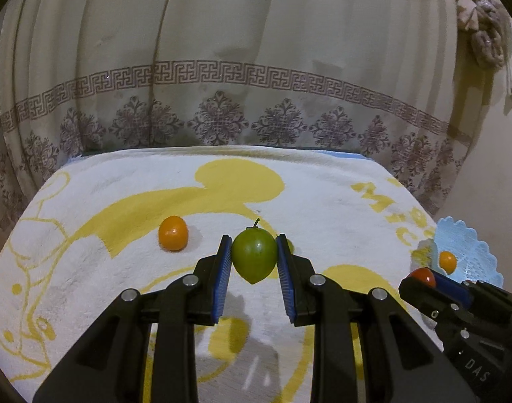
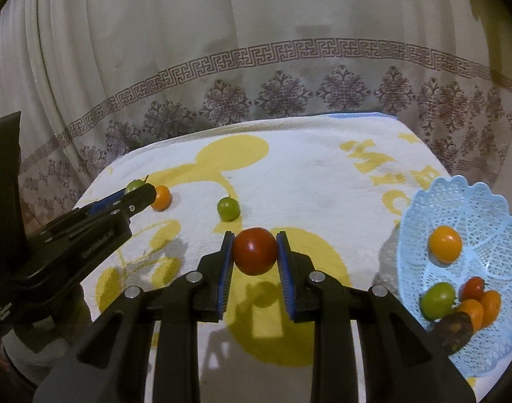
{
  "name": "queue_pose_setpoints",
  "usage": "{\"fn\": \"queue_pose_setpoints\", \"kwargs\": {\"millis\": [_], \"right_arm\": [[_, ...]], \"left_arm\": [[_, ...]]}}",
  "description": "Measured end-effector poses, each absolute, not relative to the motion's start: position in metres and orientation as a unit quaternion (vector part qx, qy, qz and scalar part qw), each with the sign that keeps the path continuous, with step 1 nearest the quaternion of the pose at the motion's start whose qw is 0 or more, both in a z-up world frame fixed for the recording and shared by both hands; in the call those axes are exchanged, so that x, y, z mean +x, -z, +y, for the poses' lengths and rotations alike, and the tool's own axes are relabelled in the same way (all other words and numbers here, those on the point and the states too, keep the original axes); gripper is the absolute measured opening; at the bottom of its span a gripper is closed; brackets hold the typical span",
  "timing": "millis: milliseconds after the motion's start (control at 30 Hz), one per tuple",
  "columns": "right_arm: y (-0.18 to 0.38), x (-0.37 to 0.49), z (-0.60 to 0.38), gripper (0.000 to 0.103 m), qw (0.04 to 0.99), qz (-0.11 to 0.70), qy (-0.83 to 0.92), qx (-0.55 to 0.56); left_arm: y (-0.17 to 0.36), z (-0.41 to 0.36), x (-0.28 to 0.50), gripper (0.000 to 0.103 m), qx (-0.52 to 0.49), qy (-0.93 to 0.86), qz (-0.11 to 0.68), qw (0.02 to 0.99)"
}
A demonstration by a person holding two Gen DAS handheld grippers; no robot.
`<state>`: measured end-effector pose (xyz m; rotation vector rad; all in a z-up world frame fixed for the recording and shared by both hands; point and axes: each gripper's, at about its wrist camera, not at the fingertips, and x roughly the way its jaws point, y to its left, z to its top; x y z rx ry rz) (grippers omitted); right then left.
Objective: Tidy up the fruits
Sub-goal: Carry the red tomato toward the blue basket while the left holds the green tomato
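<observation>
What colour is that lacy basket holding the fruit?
Pale blue basket, clearest in the right wrist view.

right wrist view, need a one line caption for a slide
Right gripper holds a red tomato above the towel, beside the blue basket.

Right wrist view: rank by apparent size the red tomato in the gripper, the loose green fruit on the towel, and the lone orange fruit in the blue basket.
1. Red tomato, though nearest the camera.
2. Orange fruit.
3. Green fruit, farthest away.
</observation>
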<state>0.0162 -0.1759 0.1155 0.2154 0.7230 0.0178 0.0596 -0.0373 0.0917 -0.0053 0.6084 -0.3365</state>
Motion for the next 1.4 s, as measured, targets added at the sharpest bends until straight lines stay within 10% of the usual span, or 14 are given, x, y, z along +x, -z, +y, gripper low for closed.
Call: {"fn": "queue_pose_setpoints", "kwargs": {"millis": [1400], "right_arm": [[-0.111,-0.109,-0.329,0.026,0.912,0.320,0.166,0.195]], "left_arm": [[-0.097,-0.105,-0.005,0.027,0.047,0.276,0.293,0.914]]}}
